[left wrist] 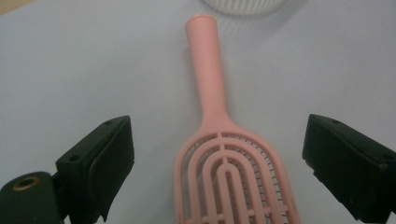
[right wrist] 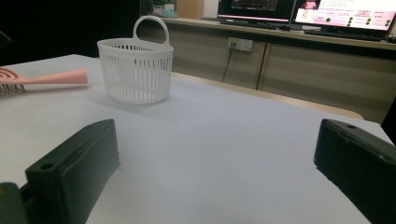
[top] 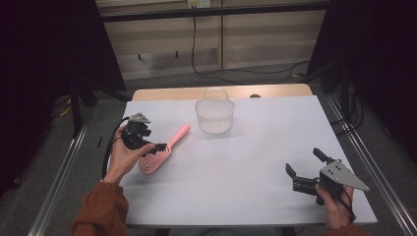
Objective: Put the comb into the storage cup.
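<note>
Reaching for the pink hairbrush (left wrist: 224,154), flat on the bench (top: 255,147) at seven o'clock from the white basket (top: 214,116). Left gripper (left wrist: 219,158) jaws spread astride its head, not gripping. Right gripper (top: 307,169) idle, jaws spread, empty. Next, probably: closing on the brush, lifting toward the basket.

In the left gripper view the pink hairbrush (left wrist: 219,154) runs off the bottom edge, its lower head cut away, and the white basket (left wrist: 243,4) is clipped by the top edge to a sliver of ribbed wall. In the high view the left gripper (top: 158,147) covers part of the brush head, so contact cannot be told. In the right gripper view the brush head is cut by the left edge, and the monitors (right wrist: 303,11) are cropped at the top, their text too small to read.
</note>
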The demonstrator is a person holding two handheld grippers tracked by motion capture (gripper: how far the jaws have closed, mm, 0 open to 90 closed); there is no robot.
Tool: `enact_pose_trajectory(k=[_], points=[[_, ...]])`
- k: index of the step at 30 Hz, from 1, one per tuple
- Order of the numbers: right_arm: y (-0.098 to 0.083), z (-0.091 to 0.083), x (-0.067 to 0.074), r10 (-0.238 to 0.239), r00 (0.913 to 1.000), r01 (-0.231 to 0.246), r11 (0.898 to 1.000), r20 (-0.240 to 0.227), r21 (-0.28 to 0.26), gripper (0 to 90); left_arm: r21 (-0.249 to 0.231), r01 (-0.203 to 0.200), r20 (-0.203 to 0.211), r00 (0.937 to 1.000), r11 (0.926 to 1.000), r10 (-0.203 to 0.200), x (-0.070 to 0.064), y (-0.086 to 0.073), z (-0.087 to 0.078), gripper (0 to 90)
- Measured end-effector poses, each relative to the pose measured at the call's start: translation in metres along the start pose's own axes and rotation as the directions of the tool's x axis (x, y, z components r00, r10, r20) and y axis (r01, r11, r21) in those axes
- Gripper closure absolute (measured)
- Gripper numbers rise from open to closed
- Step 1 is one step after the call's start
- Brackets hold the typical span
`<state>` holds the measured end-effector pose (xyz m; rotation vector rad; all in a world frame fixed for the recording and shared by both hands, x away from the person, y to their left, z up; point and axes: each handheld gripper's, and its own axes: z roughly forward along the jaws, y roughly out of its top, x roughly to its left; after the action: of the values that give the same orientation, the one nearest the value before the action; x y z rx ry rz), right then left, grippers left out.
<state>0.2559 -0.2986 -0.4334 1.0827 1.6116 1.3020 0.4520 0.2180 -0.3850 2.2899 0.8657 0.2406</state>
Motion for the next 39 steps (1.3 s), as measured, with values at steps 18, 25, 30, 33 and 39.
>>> enact_pose_trajectory(k=[18, 25, 30, 33, 39], points=[[0.0, 0.0, 0.0, -0.008, 0.9998, 0.008, 1.0, -0.02, 0.005, 0.0, 0.203, 0.001, 0.025, 0.9997, 0.9792, -0.006, -0.006, -0.001, 0.02, 5.5], [-0.001, 0.001, 0.001, -0.009, 0.9997, 0.009, 1.0, -0.025, 0.009, 0.0, 0.247, -0.001, 0.016, 0.9999, 0.969, -0.003, -0.007, 0.0, 0.03, 5.3], [-0.001, 0.001, 0.001, -0.015, 0.9995, 0.015, 1.0, -0.03, 0.014, 0.0, 0.276, 0.007, 0.012, 0.9999, 0.9611, -0.01, -0.005, -0.002, 0.033, 7.7], [-0.001, 0.001, 0.001, -0.016, 0.9995, 0.016, 1.0, -0.029, 0.015, 0.0, 0.283, 0.012, 0.007, 0.9999, 0.9591, -0.015, -0.004, -0.002, 0.034, 7.9], [-0.001, 0.001, 0.001, -0.015, 0.9993, 0.015, 1.0, -0.036, 0.015, 0.0, 0.296, 0.012, -0.006, 0.9999, 0.9552, -0.011, -0.009, -0.001, 0.04, 12.0]])
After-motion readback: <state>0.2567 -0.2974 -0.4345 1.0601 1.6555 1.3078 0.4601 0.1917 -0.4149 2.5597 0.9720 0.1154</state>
